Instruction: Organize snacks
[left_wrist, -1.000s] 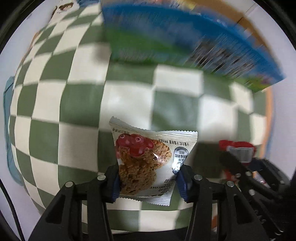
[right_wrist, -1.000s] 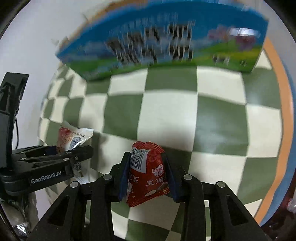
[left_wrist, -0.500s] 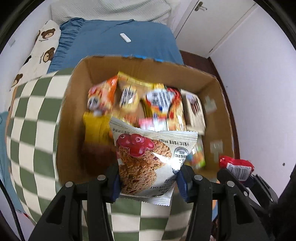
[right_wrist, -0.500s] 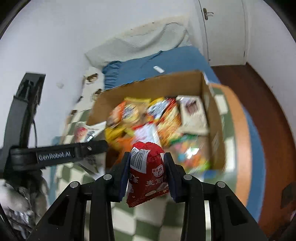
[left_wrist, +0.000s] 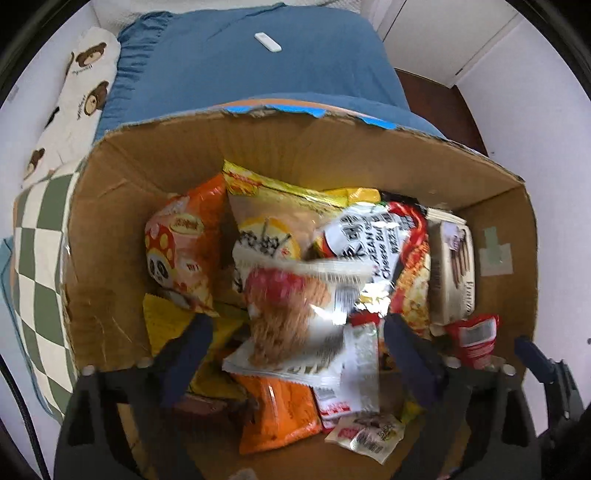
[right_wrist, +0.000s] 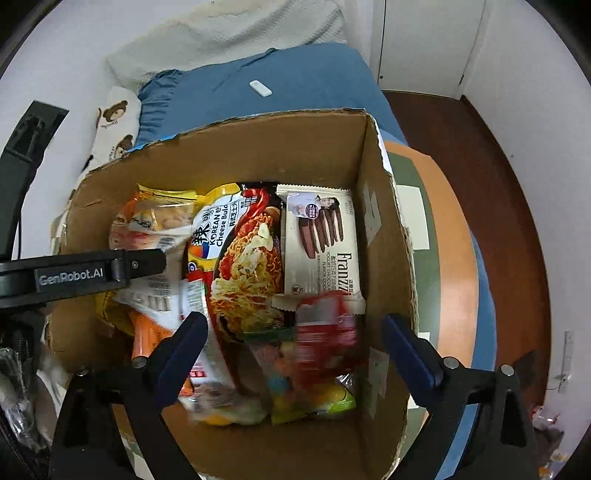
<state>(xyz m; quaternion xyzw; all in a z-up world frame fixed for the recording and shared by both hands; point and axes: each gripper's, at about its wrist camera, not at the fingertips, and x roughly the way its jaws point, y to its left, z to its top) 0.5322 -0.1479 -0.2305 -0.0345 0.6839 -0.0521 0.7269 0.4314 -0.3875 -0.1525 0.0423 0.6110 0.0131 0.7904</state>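
Note:
An open cardboard box (left_wrist: 332, 147) (right_wrist: 258, 155) holds several snack packs. My left gripper (left_wrist: 297, 328) hangs over it pointing down, its jaws opening wide. Between them a blurred oat-cookie packet (left_wrist: 291, 314) is loose, clear of both pads, over the pile. My right gripper (right_wrist: 293, 332) is above the box's right side, its jaws also opening. A blurred red packet (right_wrist: 325, 328) (left_wrist: 474, 338) sits free between them, touching neither pad. The left gripper's fingers (right_wrist: 140, 264) reach in from the left of the right wrist view.
In the box lie a Korean cheese noodle pack (right_wrist: 243, 266), a Franzzi wafer pack (right_wrist: 321, 240) and an orange panda bag (left_wrist: 177, 251). Green-checked cloth (left_wrist: 37, 240) lies left of the box, blue bedding (left_wrist: 258, 74) behind it, wooden floor (right_wrist: 498, 184) to the right.
Both grippers travelled from over the checked cloth to above the box. Both jaws went from shut on their packets to wide apart, and the two packets came loose.

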